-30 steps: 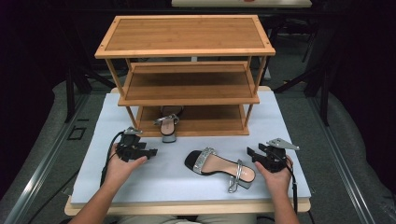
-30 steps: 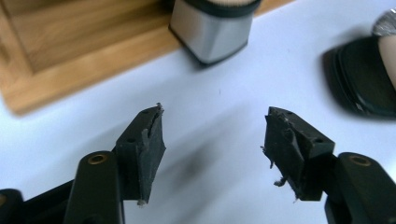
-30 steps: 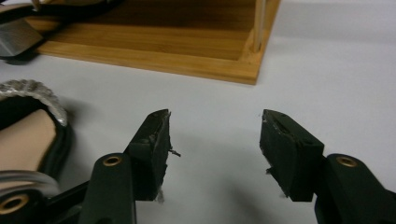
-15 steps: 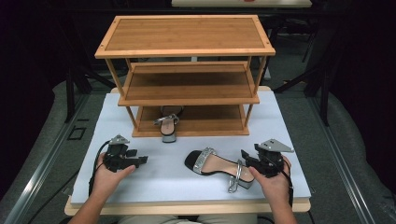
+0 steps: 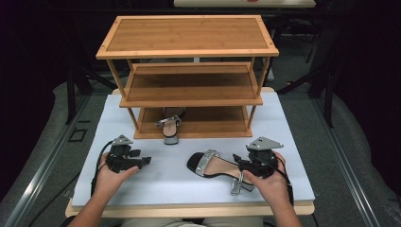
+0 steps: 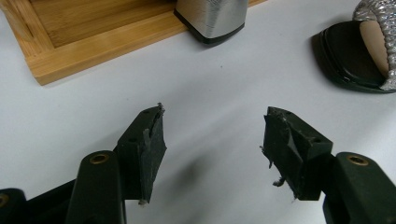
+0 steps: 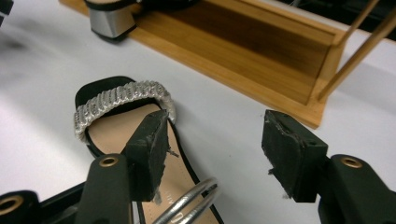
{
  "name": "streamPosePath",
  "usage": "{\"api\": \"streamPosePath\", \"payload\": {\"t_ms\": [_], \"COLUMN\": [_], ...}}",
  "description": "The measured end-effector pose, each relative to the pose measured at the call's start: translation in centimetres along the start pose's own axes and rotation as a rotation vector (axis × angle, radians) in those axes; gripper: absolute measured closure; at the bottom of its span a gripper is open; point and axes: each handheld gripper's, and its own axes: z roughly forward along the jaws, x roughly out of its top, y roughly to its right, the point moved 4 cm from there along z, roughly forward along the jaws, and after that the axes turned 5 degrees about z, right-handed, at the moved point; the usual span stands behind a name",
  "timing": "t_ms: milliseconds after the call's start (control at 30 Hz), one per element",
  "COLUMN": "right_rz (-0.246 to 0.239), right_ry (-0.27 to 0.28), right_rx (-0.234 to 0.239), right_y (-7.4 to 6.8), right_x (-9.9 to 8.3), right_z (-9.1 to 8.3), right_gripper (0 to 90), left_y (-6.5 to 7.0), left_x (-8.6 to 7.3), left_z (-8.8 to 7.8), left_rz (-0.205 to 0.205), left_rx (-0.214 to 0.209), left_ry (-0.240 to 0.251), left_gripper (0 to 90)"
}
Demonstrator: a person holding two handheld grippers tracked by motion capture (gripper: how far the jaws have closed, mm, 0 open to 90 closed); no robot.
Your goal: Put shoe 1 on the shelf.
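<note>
A black sandal with a silver strap (image 5: pixel 215 166) lies on its sole on the white table (image 5: pixel 293 142), toe to the left. Its mate (image 5: pixel 169 126) stands on the bottom shelf (image 5: pixel 217 120) of the wooden shoe rack (image 5: pixel 189 35), silver block heel at the front edge. My right gripper (image 5: pixel 239 165) hovers over the lying sandal's heel end. In the right gripper view it (image 7: pixel 215 123) is open, one jaw above the insole (image 7: pixel 116 135), pressing on nothing. My left gripper (image 5: pixel 143 158) is open over bare table; in the left gripper view it (image 6: pixel 215 119) holds nothing, and the sandal's toe (image 6: pixel 350 56) shows at the upper right.
The rack's middle shelf (image 5: pixel 189 85) and top shelf carry nothing. Thin wooden posts (image 5: pixel 253 116) stand at the rack's corners. The table's front edge (image 5: pixel 189 210) runs just ahead of both hands. Dark floor and metal rails surround the table.
My left gripper has drawn back a little toward the person. My right gripper has shifted slightly left and up over the sandal's heel end. Both sandals lie as before.
</note>
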Motion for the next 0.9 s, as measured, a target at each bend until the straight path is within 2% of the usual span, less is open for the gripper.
{"api": "streamPosePath", "payload": {"t_ms": [33,67,100,167,200,267,300,367,400,433,533,567,600,667,700,733,767,800,900], "right_rz": [-0.002,-0.008,-0.015,-0.024,-0.051,-0.086,-0.086,-0.117,-0.155,-0.155,-0.208,-0.216,-0.234,-0.246,-0.256,-0.269,-0.273,-0.291,-0.306], "right_ry": [-0.010,-0.022,-0.030,-0.030,-0.060,-0.088,-0.088,-0.109,-0.151,-0.151,-0.191,-0.198,-0.227,-0.242,-0.260,-0.271,-0.277,-0.303,-0.328], "right_rx": [0.013,0.002,0.028,0.032,0.040,0.055,0.055,0.067,0.071,0.071,0.070,0.098,0.095,0.094,0.115,0.095,0.111,0.115,0.120], "right_y": [0.0,-0.1,-0.1,-0.2,-0.3,-0.5,-0.5,-0.7,-0.9,-0.9,-1.4,-1.6,-1.9,-2.1,-2.2,-2.4,-2.6,-2.8,-2.9], "right_x": [0.1,0.2,0.4,0.5,0.8,1.1,1.1,1.4,1.6,1.6,1.9,1.9,2.0,2.0,2.0,2.1,2.1,2.2,2.3], "right_z": [0.1,0.2,0.4,0.6,1.1,1.4,1.4,1.9,2.2,2.2,2.8,3.1,3.3,3.5,3.7,3.8,4.1,4.4,4.7], "right_gripper": [40.4,39.9,39.5,39.3,39.7,40.3,40.3,41.5,42.5,42.5,43.3,43.5,43.6,43.7,43.8,44.0,44.1,44.0,43.8], "left_y": [0.0,0.0,0.0,-0.1,-0.2,-0.2,-0.2,-0.2,-0.2,-0.2,-0.4,-0.4,-0.4,-0.6,-0.6,-0.5,-0.5,-0.5,-0.4], "left_x": [0.0,-0.1,-0.1,-0.1,0.0,0.0,0.0,0.0,0.0,0.0,-0.1,-0.1,-0.1,-0.2,-0.2,-0.2,-0.2,-0.2,-0.2], "left_z": [0.0,0.0,0.0,0.0,-0.1,-0.1,-0.1,-0.2,-0.2,-0.2,-0.4,-0.4,-0.4,-0.4,-0.4,-0.4,-0.4,-0.3,-0.2], "left_rz": [0.000,-0.002,-0.002,-0.002,-0.003,-0.003,-0.003,-0.003,-0.004,-0.004,-0.015,-0.017,-0.021,-0.019,-0.019,-0.019,-0.019,-0.022,-0.024], "left_rx": [0.000,0.003,0.002,0.001,0.002,0.007,0.007,0.008,0.004,0.004,0.007,0.008,0.007,0.009,0.009,0.009,0.008,0.007,0.009], "left_ry": [0.000,0.002,0.002,0.004,0.004,0.009,0.009,0.008,0.003,0.003,0.006,0.010,0.011,0.011,0.011,0.009,0.010,0.008,0.006], "left_gripper": [38.2,38.2,38.2,38.2,38.2,38.2,38.2,38.2,38.2,38.2,38.2,38.2,38.2,38.2,38.2,38.2,38.2,38.2,38.2]}}
